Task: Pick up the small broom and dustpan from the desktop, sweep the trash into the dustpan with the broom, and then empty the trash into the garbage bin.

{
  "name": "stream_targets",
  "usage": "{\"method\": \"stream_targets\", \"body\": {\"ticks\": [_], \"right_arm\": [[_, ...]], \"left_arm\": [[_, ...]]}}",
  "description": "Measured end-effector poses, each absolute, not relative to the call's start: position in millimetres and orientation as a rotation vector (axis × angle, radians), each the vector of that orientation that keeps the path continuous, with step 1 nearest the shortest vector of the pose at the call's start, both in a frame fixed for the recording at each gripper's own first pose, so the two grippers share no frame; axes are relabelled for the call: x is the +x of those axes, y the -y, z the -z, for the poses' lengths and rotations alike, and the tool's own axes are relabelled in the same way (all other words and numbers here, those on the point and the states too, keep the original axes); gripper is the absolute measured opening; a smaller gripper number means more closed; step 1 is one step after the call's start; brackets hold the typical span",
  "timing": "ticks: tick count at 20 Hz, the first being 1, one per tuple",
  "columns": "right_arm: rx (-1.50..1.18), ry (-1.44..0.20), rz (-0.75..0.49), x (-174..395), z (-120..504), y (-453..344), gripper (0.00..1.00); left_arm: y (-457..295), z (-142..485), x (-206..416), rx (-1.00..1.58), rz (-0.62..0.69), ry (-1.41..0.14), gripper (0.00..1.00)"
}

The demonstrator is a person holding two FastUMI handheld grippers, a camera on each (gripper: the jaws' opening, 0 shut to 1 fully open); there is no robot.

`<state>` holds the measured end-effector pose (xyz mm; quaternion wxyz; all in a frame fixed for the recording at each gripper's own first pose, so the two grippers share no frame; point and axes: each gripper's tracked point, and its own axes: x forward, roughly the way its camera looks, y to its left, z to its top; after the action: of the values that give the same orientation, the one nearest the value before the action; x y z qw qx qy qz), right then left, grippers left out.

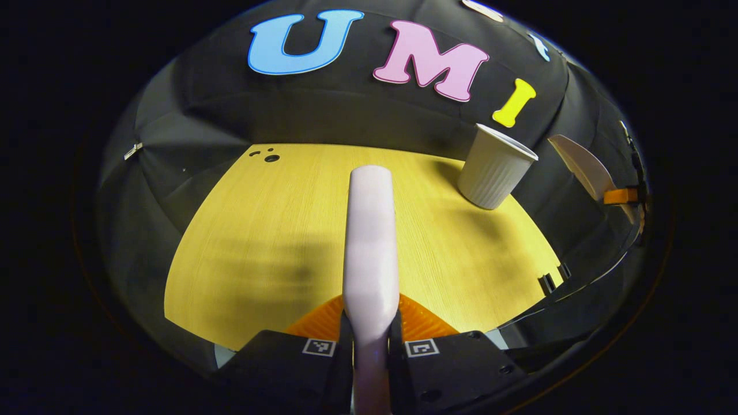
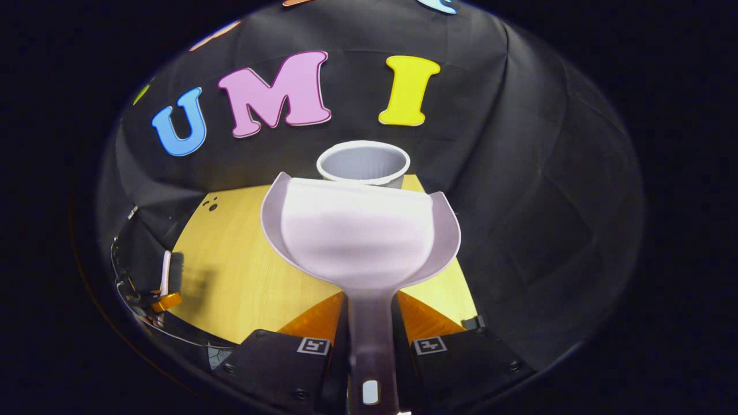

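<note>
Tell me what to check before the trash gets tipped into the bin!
1. Dustpan gripped by right gripper: ok, both fingers press its handle.
2. Broom gripped by left gripper: ok, held between its fingers.
3. Dustpan near the garbage bin: ok, its front edge sits just before the rim.
4. Bin upright and open: ok.
5. Trash inside the dustpan: cannot tell, none visible on its surface.
6. Trash left on the desktop: cannot tell; a few dark specks at the far edge.

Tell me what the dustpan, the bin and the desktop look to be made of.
Dustpan: likely plastic, smooth pale moulded scoop with soft sheen. Bin: probably plastic, off-white, fine vertical ribs, matte. Desktop: wood or wood-look laminate, yellow with straight grain.
</note>
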<state>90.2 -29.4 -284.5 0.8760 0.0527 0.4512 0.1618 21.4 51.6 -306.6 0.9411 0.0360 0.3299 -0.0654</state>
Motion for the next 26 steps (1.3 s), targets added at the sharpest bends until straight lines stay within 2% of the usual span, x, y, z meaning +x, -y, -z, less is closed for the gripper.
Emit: {"method": "stream_targets", "body": {"ticks": [1,2,4,5,6,9,10,11,15,16,17,19,20,21,24,25,26], "right_arm": [[0.126,-0.954,-0.353,84,288,21,0.34],[0.149,-0.966,-0.368,79,293,11,0.37],[0.19,-0.998,-0.394,67,309,-9,0.37],[0.188,-1.024,-0.406,59,324,-21,0.34],[0.177,-1.053,-0.414,52,338,-30,0.38],[0.151,-1.111,-0.454,36,382,-62,0.37],[0.147,-1.127,-0.465,33,392,-69,0.34],[0.133,-1.144,-0.48,29,404,-79,0.38],[0.06,-1.189,-0.511,26,449,-112,0.38],[0.041,-1.191,-0.506,27,454,-116,0.41],[0.014,-1.175,-0.502,29,459,-121,0.38],[-0.053,-1.162,-0.505,33,465,-129,0.38],[-0.062,-1.156,-0.513,32,468,-133,0.43],[-0.063,-1.157,-0.514,31,471,-137,0.38],[-0.056,-1.188,-0.525,24,478,-144,0.39],[-0.047,-1.19,-0.527,22,478,-147,0.36],[-0.037,-1.209,-0.531,16,479,-148,0.41]], "left_arm": [[-51,310,24,0.073,0.126,-0.68,0.28],[-50,314,26,0.07,0.119,-0.686,0.29],[-46,327,33,0.041,0.103,-0.709,0.29],[-44,333,37,0.028,0.089,-0.728,0.29],[-42,342,41,0.021,0.071,-0.747,0.28],[-30,356,59,0.011,0.052,-0.778,0.29],[-29,364,67,0.018,0.044,-0.787,0.31],[-28,372,75,0.023,0.033,-0.797,0.29],[-29,404,103,-0.004,-0.014,-0.854,0.29],[-30,411,107,-0.002,-0.022,-0.867,0.29],[-33,416,111,0.014,-0.029,-0.881,0.29],[-33,424,113,0.062,-0.024,-0.913,0.3],[-37,429,117,0.089,-0.019,-0.933,0.3],[-40,432,118,0.123,-0.021,-0.953,0.3],[-37,437,115,0.2,-0.024,-1.003,0.32],[-36,439,115,0.213,-0.023,-1.02,0.32],[-39,440,115,0.23,-0.03,-1.024,0.35]]}}
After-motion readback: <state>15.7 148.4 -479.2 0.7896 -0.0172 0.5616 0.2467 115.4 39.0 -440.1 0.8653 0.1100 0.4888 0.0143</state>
